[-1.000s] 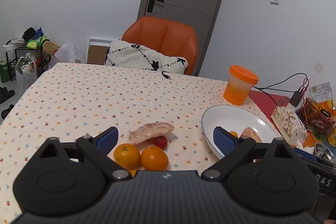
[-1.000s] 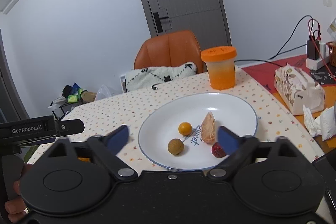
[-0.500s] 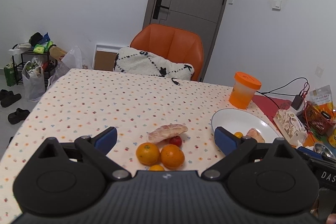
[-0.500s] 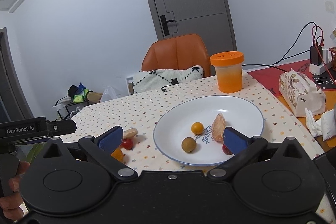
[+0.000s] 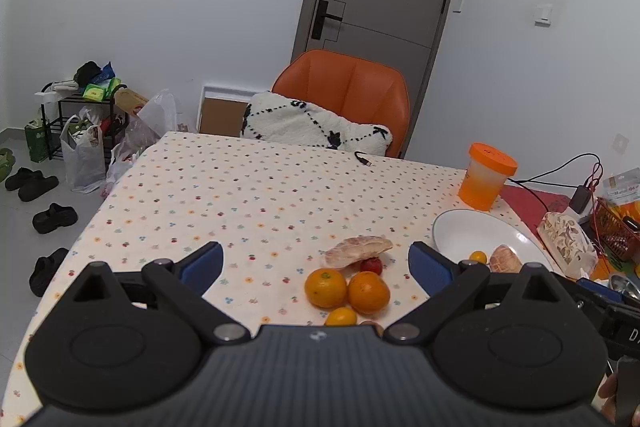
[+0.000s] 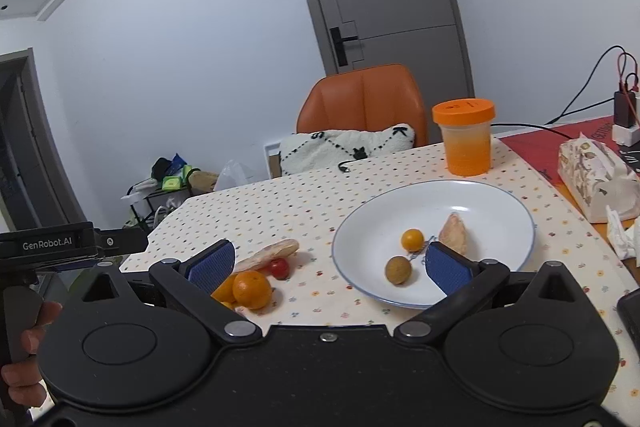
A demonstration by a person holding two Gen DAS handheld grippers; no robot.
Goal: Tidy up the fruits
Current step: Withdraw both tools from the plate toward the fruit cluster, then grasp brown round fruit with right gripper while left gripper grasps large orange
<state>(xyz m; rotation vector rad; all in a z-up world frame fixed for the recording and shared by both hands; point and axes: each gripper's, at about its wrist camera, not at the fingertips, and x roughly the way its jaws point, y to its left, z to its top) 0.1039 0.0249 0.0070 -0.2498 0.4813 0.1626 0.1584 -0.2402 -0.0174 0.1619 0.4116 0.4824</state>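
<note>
Left wrist view shows the left gripper (image 5: 316, 265) spread wide, holding nothing, above a loose pile on the table (image 5: 256, 187): two oranges (image 5: 326, 287) side by side, a peeled citrus piece (image 5: 357, 249), a cherry tomato (image 5: 371, 265) and a small yellow fruit (image 5: 341, 316). Near the table's right edge, the plate (image 6: 496, 199) carries a yellow fruit (image 6: 412, 239), a brown fruit (image 6: 398, 269) and a peeled segment (image 6: 454, 233). The right gripper (image 6: 326, 263) is likewise wide open and empty. An orange-lidded cup (image 6: 466, 137) stands behind the plate.
</note>
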